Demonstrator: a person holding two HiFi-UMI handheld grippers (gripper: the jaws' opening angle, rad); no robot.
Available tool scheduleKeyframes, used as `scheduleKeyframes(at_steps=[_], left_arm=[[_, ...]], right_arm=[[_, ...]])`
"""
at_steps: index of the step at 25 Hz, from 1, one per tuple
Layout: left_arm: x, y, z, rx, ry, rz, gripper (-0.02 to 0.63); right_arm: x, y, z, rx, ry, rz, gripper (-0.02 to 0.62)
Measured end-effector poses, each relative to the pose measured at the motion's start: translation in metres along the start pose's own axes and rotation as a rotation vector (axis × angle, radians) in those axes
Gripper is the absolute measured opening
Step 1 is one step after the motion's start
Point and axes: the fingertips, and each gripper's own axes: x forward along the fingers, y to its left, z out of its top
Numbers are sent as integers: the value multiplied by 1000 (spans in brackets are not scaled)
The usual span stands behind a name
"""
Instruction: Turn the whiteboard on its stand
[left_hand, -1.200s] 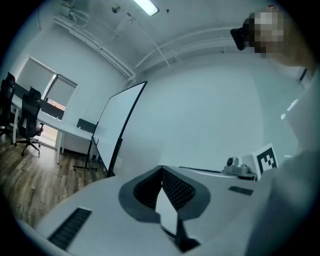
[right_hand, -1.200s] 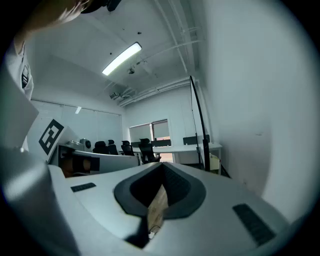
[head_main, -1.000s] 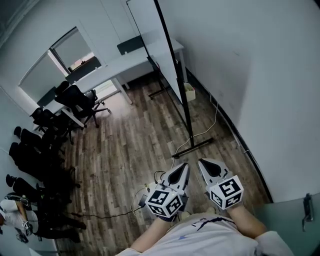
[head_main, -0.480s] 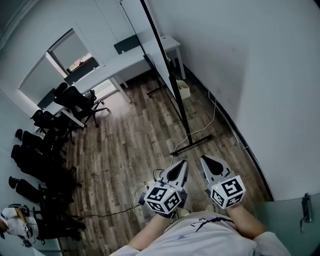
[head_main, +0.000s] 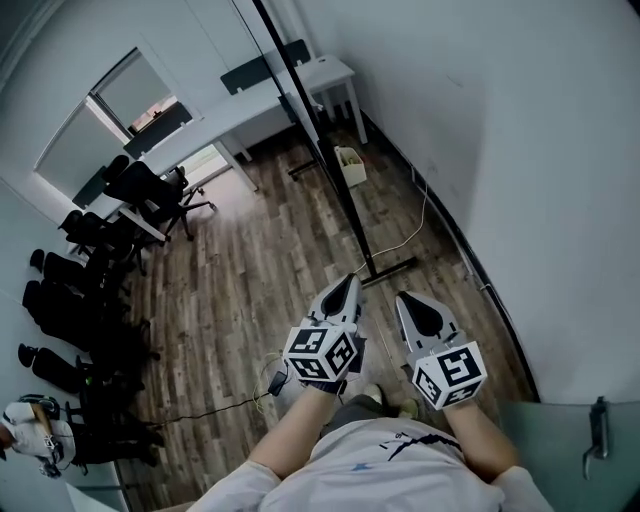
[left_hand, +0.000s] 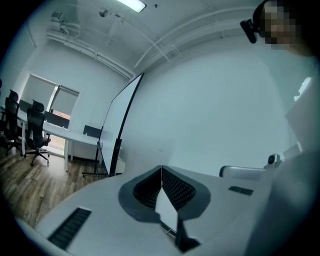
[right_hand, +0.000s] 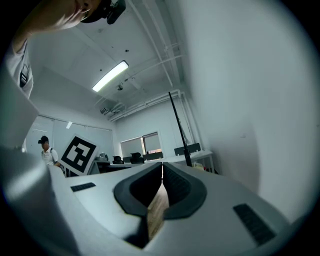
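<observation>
The whiteboard (left_hand: 116, 121) stands edge-on ahead of me, a white panel in a black frame on a floor stand. In the head view its black upright (head_main: 318, 140) runs down to a foot bar (head_main: 388, 270) on the wood floor. My left gripper (head_main: 350, 282) is shut and empty, its tip just short of that foot bar. My right gripper (head_main: 404, 299) is beside it, also shut with nothing in it. In the left gripper view the left gripper (left_hand: 161, 169) points at the board's edge. In the right gripper view the right gripper (right_hand: 162, 165) has the upright (right_hand: 179, 131) above it.
A long white desk (head_main: 190, 150) with black office chairs (head_main: 150, 190) lies beyond the board. A small white table (head_main: 330, 72) and a box (head_main: 350, 164) stand by the white wall (head_main: 540, 150). A cable (head_main: 412, 232) runs along the floor. A person (head_main: 35, 432) stands at far left.
Both grippers have come closer to the stand's foot bar, the left one further forward than the right. The board now reaches higher in the head view. Both stay shut.
</observation>
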Motion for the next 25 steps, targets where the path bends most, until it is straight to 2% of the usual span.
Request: scheduleKeyframes(at_steps=[5, 8, 14, 19, 25], left_arm=[[33, 10, 4, 40, -14, 36, 12], [58, 26, 2, 36, -22, 48, 12], [121, 76, 3, 0, -43, 73, 14], [176, 133, 13, 25, -53, 132, 15], [241, 194, 24, 74, -54, 177, 104]], right_arm=[[11, -16, 6, 23, -19, -8, 14], [25, -24, 9, 13, -20, -5, 14], [81, -50, 12, -28, 2, -11, 14], [144, -68, 21, -33, -7, -5, 14], [211, -90, 16, -9, 25, -9, 14]])
